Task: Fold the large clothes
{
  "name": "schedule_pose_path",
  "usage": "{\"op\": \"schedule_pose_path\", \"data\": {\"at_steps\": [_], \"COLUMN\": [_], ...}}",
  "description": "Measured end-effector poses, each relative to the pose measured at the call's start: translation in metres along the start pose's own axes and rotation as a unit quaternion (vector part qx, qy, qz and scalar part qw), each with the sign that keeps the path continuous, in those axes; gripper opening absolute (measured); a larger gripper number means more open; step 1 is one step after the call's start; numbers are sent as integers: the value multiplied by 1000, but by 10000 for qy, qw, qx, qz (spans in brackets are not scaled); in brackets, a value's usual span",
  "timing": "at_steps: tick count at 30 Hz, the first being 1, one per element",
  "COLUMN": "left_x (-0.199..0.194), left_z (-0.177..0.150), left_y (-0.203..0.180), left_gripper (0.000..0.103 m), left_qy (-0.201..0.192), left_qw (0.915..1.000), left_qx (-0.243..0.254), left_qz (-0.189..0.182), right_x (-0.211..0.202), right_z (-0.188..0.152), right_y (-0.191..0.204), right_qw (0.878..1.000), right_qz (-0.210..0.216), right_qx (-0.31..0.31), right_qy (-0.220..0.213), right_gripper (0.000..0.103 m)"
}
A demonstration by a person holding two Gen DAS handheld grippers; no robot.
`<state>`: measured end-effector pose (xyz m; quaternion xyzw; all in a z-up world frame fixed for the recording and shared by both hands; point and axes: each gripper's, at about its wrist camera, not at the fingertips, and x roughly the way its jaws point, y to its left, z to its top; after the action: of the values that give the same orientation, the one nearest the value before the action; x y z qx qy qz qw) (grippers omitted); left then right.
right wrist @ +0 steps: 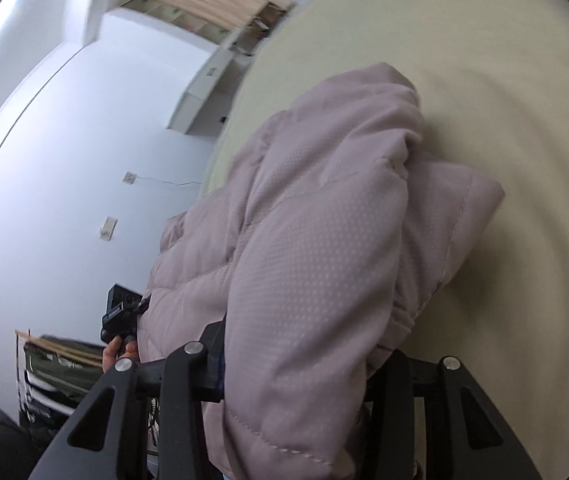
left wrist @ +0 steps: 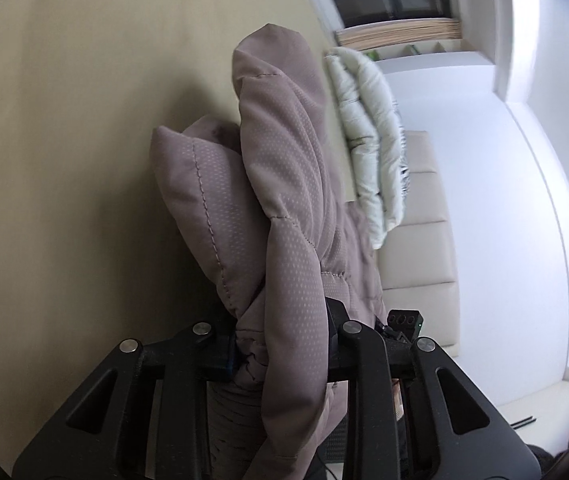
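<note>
Both hand-held grippers clench the mauve puffer jacket: the left hand-held gripper at bottom centre of its view, the right hand-held gripper likewise. The jacket hangs bunched above the cream bed. It looks light, soft, slippery; quilted seams and hems seem the surest holds.

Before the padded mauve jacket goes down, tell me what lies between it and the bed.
Nothing visible does. Both hand-held grippers, left and right, clamp the padded mauve jacket over bare cream bedsheet. A white quilted garment lies farther off, beyond the jacket.
</note>
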<state>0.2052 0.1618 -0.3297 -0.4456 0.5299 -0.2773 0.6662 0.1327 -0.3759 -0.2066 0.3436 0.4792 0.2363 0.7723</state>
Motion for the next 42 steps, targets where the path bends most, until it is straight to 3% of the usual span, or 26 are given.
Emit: {"op": "schedule_pose_path", "data": {"at_steps": [4,8,10,14,17,19,23,25,29,34,38,42], "left_x": [17,17,8,-29,-58,-64,-44,-38,13,71,111,141], "left_z": [-2,1,-2,-10,-17,-17,-17,-33,-19,-11,14,34], "left_y": [54,47,35,17,-11,-42,-102,-126,-150,-147,-127,-113], "left_gripper": [36,40,40,40,40,40,40,43,42,42,42,42], "left_qy": [-98,-318,-433,-889,-1361,-1581,-1525,-1359,-1088,-644,-612,-572], "left_qw": [9959,9964,9974,9952,9867,9790,9715,9693,9663,9568,9541,9469], "left_qx": [-715,-708,-554,-190,212,612,1375,1676,1916,2144,2106,2235], "left_qz": [-550,-354,-141,370,863,1128,1188,1176,1331,1857,2039,2241], "right_x": [10,8,-4,-47,-77,-84,-57,-22,50,107,116,116], "right_z": [-29,-29,-34,-39,-47,-44,-19,0,32,56,77,90], "right_y": [-55,-54,-51,-39,-9,16,88,120,148,124,100,71], "right_qw": [9943,9905,9900,9847,9765,9763,9816,9848,9847,9871,9877,9892], "right_qz": [539,392,157,-508,-1336,-1495,-1340,-1167,-1158,-1344,-1360,-1292], "right_qx": [801,1169,1261,1305,948,588,-401,-815,-1156,-814,-537,-312], "right_qy": [-447,-609,-616,-1036,-1398,-1454,-1303,-992,-599,-317,-556,-617], "right_gripper": [57,61,66,66,66,66,66,66,66,63,60,48]}}
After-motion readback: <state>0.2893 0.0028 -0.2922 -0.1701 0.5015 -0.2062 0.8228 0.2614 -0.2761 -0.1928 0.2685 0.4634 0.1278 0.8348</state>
